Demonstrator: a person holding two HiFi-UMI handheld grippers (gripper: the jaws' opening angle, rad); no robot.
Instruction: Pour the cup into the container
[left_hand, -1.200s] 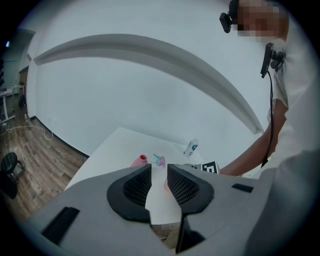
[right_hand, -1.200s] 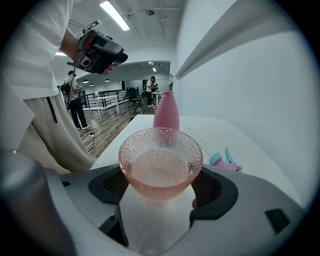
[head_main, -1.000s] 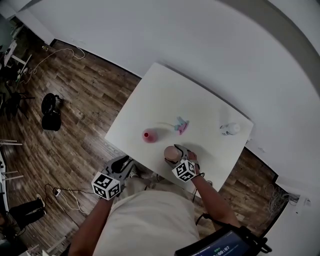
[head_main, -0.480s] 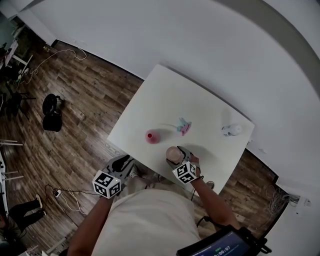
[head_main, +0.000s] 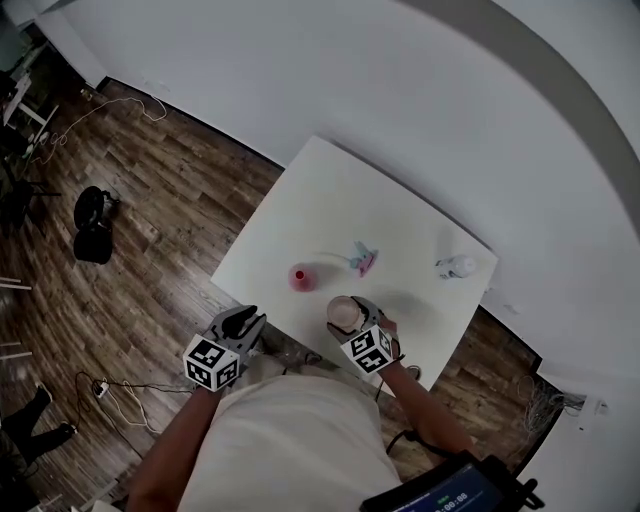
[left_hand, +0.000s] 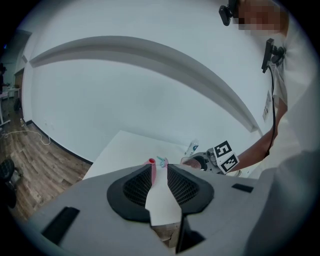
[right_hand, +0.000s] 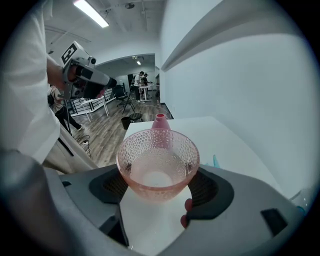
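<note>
Hardly anything has shifted over the last second: the right claw still holds the cup near the front edge of the desk, and the left claw still hangs just off that edge, over the wooden floor. Only the head view itself has drifted a little.

In the right gripper view, the two black pads press against opposite sides of the cup, so this claw is pinching it. The cup is pink, see-through and dimpled, with a wide mouth, and it sits upright and level. Whether there is anything in it is hard to tell through the glass.

In the left gripper view, the left claw's jaws stand a little apart with nothing between them. Through the gap only the white desk top shows.

A pink container stands upright on the desk, near the cup and to its left in the head view, apart from it. In the right gripper view its narrow neck rises just behind the cup's far rim. A small teal and pink item lies on the desk beyond the cup. A clear bottle lies well apart from these, near the desk's right edge.
</note>
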